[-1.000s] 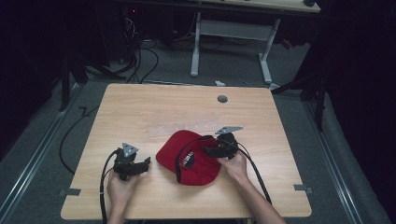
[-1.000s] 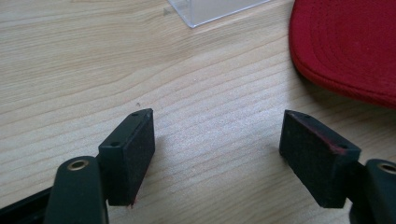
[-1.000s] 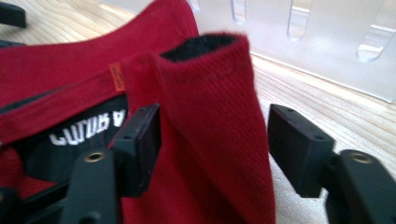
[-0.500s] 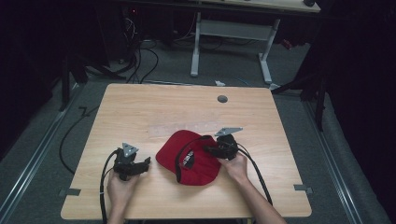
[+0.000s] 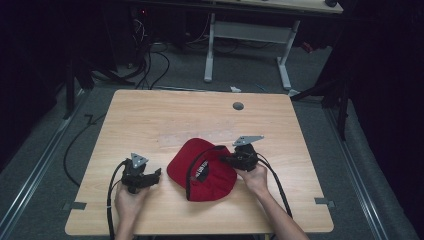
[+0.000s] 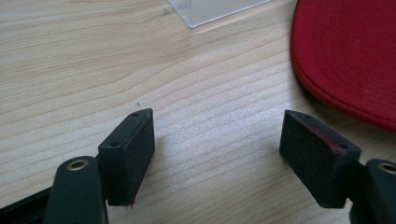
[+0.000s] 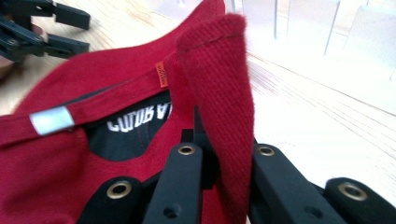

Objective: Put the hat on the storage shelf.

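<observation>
High view, surface: a light wooden rectangular surface (image 5: 165,120) with a small round grey grommet (image 5: 238,106) near its far edge.
High view, cap: a red fabric baseball cap (image 5: 202,170) lies upside down on the near middle of the surface, its black lining with white lettering facing up.
High view, left claw: the left claw (image 5: 156,175) rests on the surface just left of the cap, apart from it, with its 2 jaws spread.
High view, right claw: the right claw (image 5: 223,160) sits at the cap's right edge, on the fabric.
Left gripper view: the left claw (image 6: 217,158) is released, bare wood between its 2 black jaws; the cap's red brim (image 6: 345,60) lies beyond, at upper right, untouched.
Right gripper view: the right claw (image 7: 219,161) has just been closing and is clenched on a raised fold of the cap (image 7: 219,88), pinched between its 2 jaws; the left claw (image 7: 70,32) shows at upper left.
</observation>
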Tool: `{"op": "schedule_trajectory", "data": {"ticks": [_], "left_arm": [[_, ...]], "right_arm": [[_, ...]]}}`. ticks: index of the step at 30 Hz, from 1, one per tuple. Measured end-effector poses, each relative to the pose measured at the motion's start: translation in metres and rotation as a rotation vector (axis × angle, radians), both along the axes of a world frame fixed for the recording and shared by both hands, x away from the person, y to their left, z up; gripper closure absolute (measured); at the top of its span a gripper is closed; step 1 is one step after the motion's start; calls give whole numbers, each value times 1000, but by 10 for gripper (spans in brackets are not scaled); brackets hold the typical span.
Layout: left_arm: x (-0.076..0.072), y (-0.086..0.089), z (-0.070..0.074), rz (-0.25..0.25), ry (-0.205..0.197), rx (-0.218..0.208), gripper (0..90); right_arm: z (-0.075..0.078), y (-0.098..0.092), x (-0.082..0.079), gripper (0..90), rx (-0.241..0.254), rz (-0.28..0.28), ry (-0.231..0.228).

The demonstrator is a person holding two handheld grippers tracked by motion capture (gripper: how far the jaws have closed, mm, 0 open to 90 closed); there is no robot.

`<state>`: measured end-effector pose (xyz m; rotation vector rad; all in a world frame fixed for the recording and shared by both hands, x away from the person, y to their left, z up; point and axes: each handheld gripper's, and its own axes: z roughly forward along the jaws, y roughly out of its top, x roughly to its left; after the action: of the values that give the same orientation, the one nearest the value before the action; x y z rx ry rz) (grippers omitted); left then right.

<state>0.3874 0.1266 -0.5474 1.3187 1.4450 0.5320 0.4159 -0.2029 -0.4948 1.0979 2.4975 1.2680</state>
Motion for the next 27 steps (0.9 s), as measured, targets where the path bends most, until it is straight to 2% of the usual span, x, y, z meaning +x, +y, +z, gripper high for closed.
{"op": "schedule_trajectory", "data": {"ticks": [12, 21, 23, 27], "left_arm": [[0, 0, 0, -2, 1, 0, 268], [-1, 0, 0, -3, -1, 1, 271], [-2, 0, 0, -10, -2, 0, 289], [-7, -6, 1, -50, -10, 26, 281]], "right_arm": [[21, -13, -9, 873, 83, 7, 30], [39, -26, -17, 874, 128, 0, 22], [44, -31, -21, 873, 129, -5, 18], [49, -35, -23, 874, 134, -8, 18]]}}
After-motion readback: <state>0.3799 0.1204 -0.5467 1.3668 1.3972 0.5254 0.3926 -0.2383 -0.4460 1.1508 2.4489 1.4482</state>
